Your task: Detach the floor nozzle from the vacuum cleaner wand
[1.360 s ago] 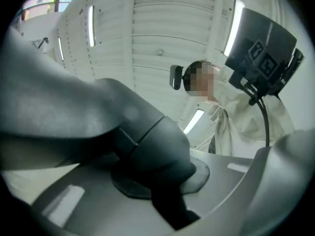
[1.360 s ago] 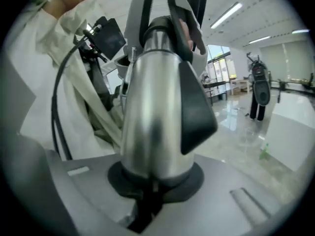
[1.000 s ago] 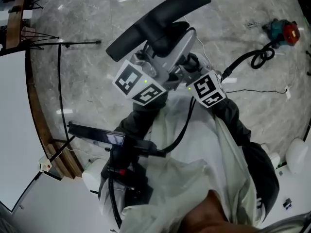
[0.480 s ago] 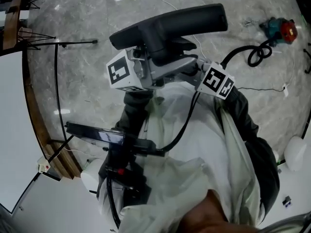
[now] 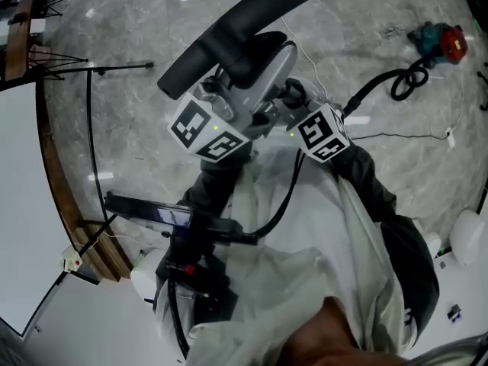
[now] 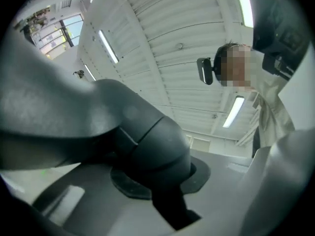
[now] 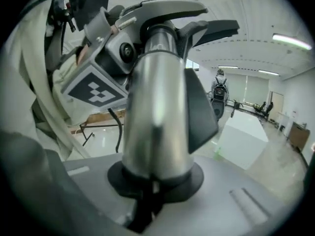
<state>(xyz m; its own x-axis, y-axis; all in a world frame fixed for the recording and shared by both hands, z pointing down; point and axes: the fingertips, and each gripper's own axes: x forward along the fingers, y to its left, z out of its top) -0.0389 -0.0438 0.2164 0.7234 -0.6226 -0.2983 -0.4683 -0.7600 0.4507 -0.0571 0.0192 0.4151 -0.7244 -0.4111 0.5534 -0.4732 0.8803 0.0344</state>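
Over marbled floor [image 5: 137,21], left gripper [image 6: 160,181] clamps the floor nozzle neck [image 6: 147,136] while right gripper [image 7: 150,186] clamps the silver wand [image 7: 155,107].

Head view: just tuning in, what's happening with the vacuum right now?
A person holds a claw in each hand, both up at the vacuum's lower end. The left claw is shut on the nozzle at its dark neck. The right claw is shut on the silver wand. Nozzle and wand look joined, so the detaching is not yet done.
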